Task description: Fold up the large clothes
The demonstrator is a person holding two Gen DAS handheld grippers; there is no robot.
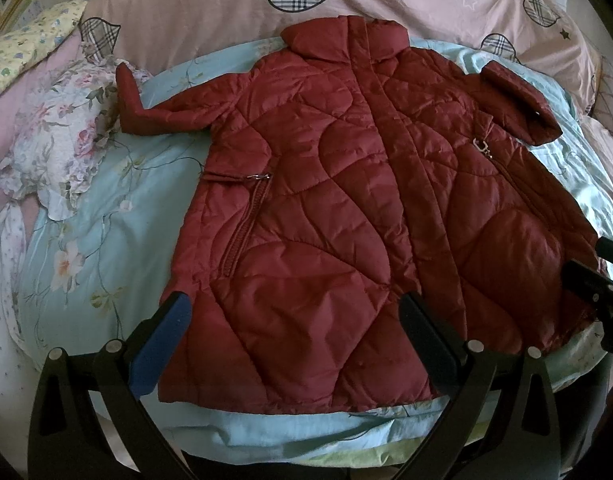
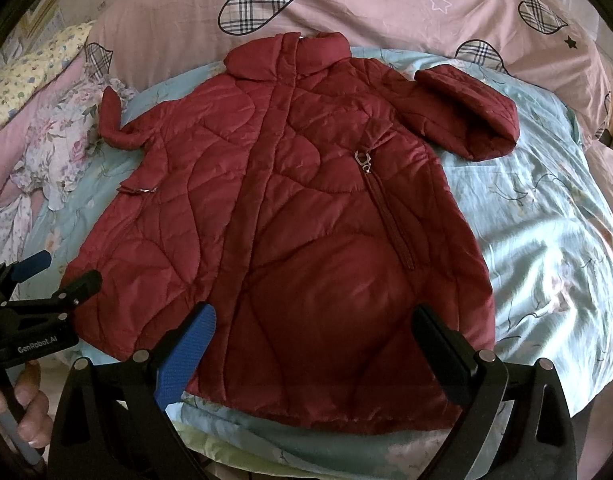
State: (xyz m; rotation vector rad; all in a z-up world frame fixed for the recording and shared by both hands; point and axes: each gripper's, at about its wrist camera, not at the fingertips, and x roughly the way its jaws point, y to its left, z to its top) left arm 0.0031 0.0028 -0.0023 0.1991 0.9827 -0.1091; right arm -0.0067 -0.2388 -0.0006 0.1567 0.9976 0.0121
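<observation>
A dark red quilted jacket (image 1: 338,208) (image 2: 290,220) lies spread face up on the bed, collar away from me and hem toward me. Both sleeves are bent back toward the collar. My left gripper (image 1: 294,312) hovers open above the hem's left half, nothing between its fingers. My right gripper (image 2: 314,320) hovers open above the hem's right half, also holding nothing. The left gripper (image 2: 54,276) shows at the left edge of the right wrist view, with a hand (image 2: 22,412) on its handle. The right gripper (image 1: 598,280) shows at the right edge of the left wrist view.
A light blue floral sheet (image 1: 106,216) (image 2: 546,220) lies under the jacket. A pink duvet with plaid hearts (image 1: 226,4) (image 2: 386,0) is piled behind the collar. A floral ruffled cloth (image 1: 54,140) (image 2: 54,136) lies left of the jacket, and the bed's near edge runs just below the hem.
</observation>
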